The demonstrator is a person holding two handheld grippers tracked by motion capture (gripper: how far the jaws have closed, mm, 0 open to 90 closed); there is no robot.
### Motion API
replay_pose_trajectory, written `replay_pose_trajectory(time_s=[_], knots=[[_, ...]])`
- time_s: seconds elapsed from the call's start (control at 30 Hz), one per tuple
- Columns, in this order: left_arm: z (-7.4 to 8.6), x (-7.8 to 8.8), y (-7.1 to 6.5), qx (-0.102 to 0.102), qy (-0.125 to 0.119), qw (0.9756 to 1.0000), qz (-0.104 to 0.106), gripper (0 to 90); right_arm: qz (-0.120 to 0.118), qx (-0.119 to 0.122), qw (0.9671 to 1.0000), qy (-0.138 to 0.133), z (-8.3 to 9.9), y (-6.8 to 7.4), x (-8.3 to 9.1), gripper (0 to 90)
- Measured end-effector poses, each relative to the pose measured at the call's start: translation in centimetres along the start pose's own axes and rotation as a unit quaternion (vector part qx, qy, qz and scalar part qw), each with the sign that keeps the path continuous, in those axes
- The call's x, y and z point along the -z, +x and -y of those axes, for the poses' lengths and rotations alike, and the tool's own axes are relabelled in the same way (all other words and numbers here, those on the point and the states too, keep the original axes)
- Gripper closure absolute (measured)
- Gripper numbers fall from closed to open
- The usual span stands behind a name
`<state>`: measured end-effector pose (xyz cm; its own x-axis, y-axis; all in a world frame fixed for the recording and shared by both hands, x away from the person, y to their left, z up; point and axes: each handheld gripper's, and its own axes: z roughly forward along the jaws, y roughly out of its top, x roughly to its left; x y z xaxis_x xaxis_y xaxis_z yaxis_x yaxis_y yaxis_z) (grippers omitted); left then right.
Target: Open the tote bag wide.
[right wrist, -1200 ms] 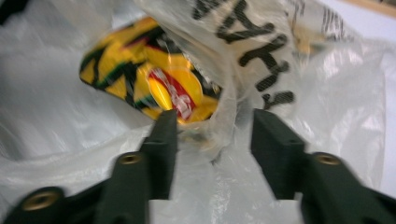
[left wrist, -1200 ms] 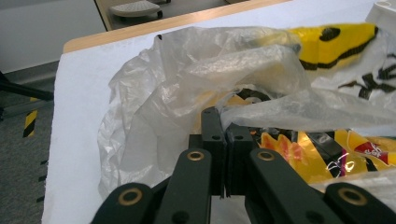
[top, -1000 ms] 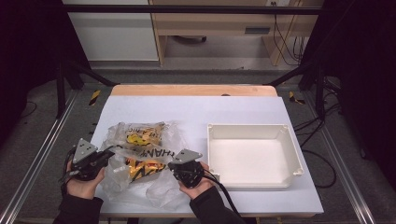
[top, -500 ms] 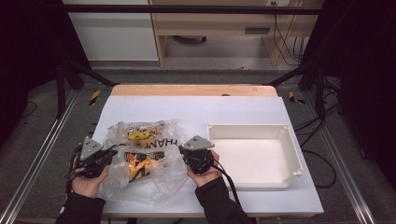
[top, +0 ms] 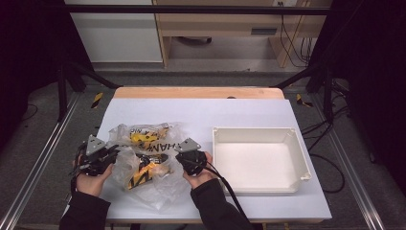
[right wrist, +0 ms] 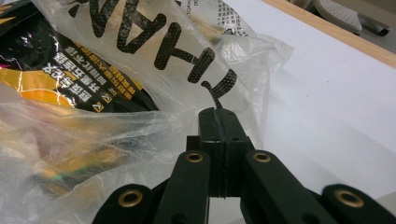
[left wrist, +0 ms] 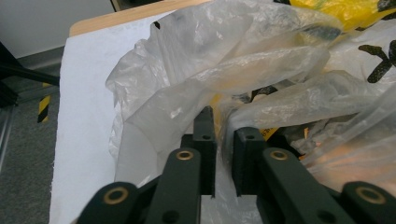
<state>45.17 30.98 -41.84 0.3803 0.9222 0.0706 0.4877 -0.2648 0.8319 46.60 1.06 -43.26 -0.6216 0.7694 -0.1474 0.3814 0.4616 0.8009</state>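
Observation:
A clear plastic bag (top: 125,162) with black lettering lies crumpled on the white table cover, and yellow-and-black snack packets (top: 145,170) show through it. My left gripper (top: 114,152) is at the bag's left edge. Its jaws (left wrist: 225,125) have just been opening and now stand slightly apart, with loose film (left wrist: 196,84) bunched over and between them. My right gripper (top: 179,154) is at the bag's right side. There its jaws (right wrist: 218,115) are shut on a fold of the lettered film (right wrist: 177,51).
An empty white tray (top: 258,130) stands just right of my right hand. The wooden table edge (top: 196,92) runs along the back, with floor and metal rails (top: 33,165) beyond the left side. The bag's film (top: 158,196) spreads toward the front edge.
My right gripper has moved away from the front edge, drawing the bag's right side with it. The left gripper's jaws have parted a little and it has crept inward.

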Motion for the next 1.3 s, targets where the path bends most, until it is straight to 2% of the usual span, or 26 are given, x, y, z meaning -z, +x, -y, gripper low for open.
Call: replay_pose_trajectory(time_s=[0.07,0.17,0.33,0.4,0.47,0.6,0.67,0.73,0.77,0.9,0.93,1.03,1.13,1.23,1.3], knots=[[0.0,0.5,0.2,0.01,-0.014,0.9998,0.01,73.5,-0.001,-0.005,1.0,0.001,0.0,-0.1,0.0,90.0],[-0.1,1.7,0.3,0.028,-0.032,0.9984,0.037,64.8,0.001,-0.006,1.0,0.001,0.0,-0.3,0.2,90.0],[0.6,3.8,-0.4,0.021,-0.03,0.9977,0.057,50.7,0.008,-0.006,0.9999,-0.006,-0.1,-0.6,0.6,90.0],[1.3,4.4,-0.6,0.012,-0.018,0.9985,0.05,47.2,0.014,-0.005,0.9999,-0.007,-0.1,-0.8,0.8,90.0],[2.3,4.7,-0.8,0.013,-0.003,0.9985,0.053,44.4,0.019,-0.01,0.9997,-0.008,-0.1,-1.0,1.0,90.0],[3.5,4.2,-0.9,0.002,0.036,0.9984,0.044,43.3,0.019,-0.023,0.9995,-0.005,-0.2,-1.3,1.0,90.0],[3.8,3.7,-0.9,0.003,0.059,0.9975,0.04,48.7,0.021,-0.019,0.9996,-0.005,-0.3,-1.2,0.9,90.0],[4.1,3.3,-1.0,0.0,0.079,0.9961,0.041,58.7,0.022,-0.019,0.9996,-0.002,-0.2,-1.1,0.9,90.0],[4.1,3.1,-1.1,-0.006,0.088,0.9955,0.034,63.5,0.022,-0.017,0.9996,-0.002,-0.2,-1.1,0.9,90.0],[4.3,2.8,-1.2,-0.019,0.103,0.994,0.029,81.9,0.015,-0.016,0.9997,-0.006,-0.2,-1.0,1.1,90.0],[4.2,2.8,-1.2,-0.02,0.101,0.9943,0.027,86.1,0.014,-0.015,0.9998,-0.007,-0.3,-0.9,1.2,90.0],[3.8,2.6,-0.6,-0.013,0.082,0.9964,0.017,88.9,0.014,-0.01,0.9998,-0.001,-0.4,-0.7,1.0,89.9],[3.2,2.2,0.5,0.007,0.052,0.9985,0.017,89.2,0.02,-0.008,0.9998,0.004,-0.5,-0.7,0.4,87.8],[2.9,1.7,1.4,0.018,0.031,0.9992,0.019,89.3,0.024,-0.005,0.9997,0.009,-0.6,-0.6,-0.2,81.6],[2.7,1.3,1.9,0.028,0.026,0.9991,0.02,89.3,0.027,-0.002,0.9996,0.01,-0.6,-0.5,-0.5,77.1]])
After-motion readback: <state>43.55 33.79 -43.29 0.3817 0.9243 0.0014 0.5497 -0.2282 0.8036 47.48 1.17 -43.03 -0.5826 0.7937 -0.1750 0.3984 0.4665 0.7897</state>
